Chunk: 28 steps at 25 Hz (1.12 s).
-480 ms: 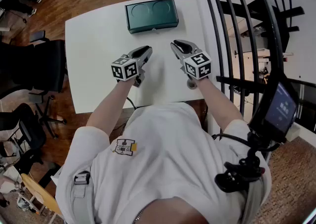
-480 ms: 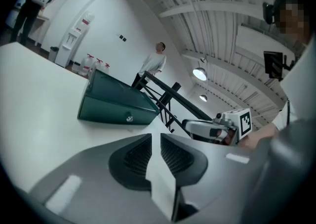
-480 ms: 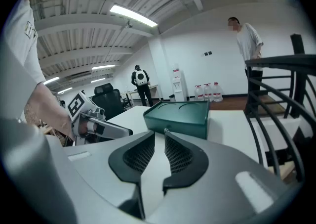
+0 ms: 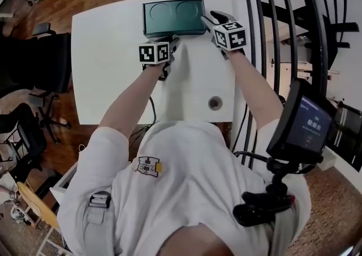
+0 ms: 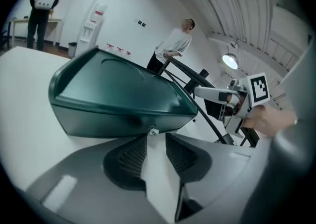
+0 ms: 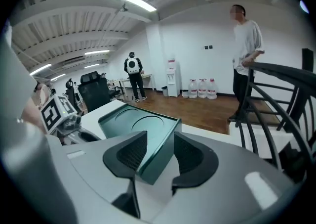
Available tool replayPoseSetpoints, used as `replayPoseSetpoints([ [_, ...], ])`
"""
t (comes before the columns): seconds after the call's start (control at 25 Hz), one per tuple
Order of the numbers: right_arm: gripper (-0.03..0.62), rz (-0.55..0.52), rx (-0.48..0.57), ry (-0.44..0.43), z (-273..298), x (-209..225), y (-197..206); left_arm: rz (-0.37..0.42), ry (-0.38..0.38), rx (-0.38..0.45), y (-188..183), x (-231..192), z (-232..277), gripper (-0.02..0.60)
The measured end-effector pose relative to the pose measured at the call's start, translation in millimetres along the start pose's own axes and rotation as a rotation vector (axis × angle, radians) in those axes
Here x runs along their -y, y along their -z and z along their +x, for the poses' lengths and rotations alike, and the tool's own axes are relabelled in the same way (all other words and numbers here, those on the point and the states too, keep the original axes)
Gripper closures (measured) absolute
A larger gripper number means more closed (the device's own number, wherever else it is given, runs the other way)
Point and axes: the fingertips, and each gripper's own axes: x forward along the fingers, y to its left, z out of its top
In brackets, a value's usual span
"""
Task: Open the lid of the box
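A dark green box (image 4: 172, 17) with two round dents in its shut lid lies at the far edge of the white table (image 4: 113, 68). My left gripper (image 4: 171, 42) is at the middle of its near side. In the left gripper view the box (image 5: 118, 94) fills the middle, and its small metal latch (image 5: 153, 130) sits just beyond the open left gripper (image 5: 155, 151), untouched. My right gripper (image 4: 207, 18) is at the box's right near corner. In the right gripper view that corner of the box (image 6: 133, 121) reaches in between the open right gripper (image 6: 160, 151), with a gap on the right side.
A round cable hole (image 4: 215, 102) is in the table near me. Black office chairs (image 4: 34, 74) stand to the left and a black stair railing (image 4: 271, 23) runs along the right. A phone on a mount (image 4: 305, 122) hangs at my right side. People stand far off in the room.
Both grippers have moved forward across the table, from its middle up to the box's near side. The right one has reached the box's corner.
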Motion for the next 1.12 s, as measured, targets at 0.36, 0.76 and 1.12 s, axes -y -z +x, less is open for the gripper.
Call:
replayPoseSetpoints([
  [0.36,0.491,0.081,-0.072,0.011,31,4,11,-0.043,-0.09,-0.043,1,-10,8,0.517],
  [0.76,0.493,0.09,-0.056,0.006,21,-4,16,-0.024,-0.093,-0.041,15,-3,-2,0.52],
  [1.12,0.491,0.095,-0.068,0.016,27,2,12,-0.049,-0.066,-0.1,78,17,-30,0.52],
])
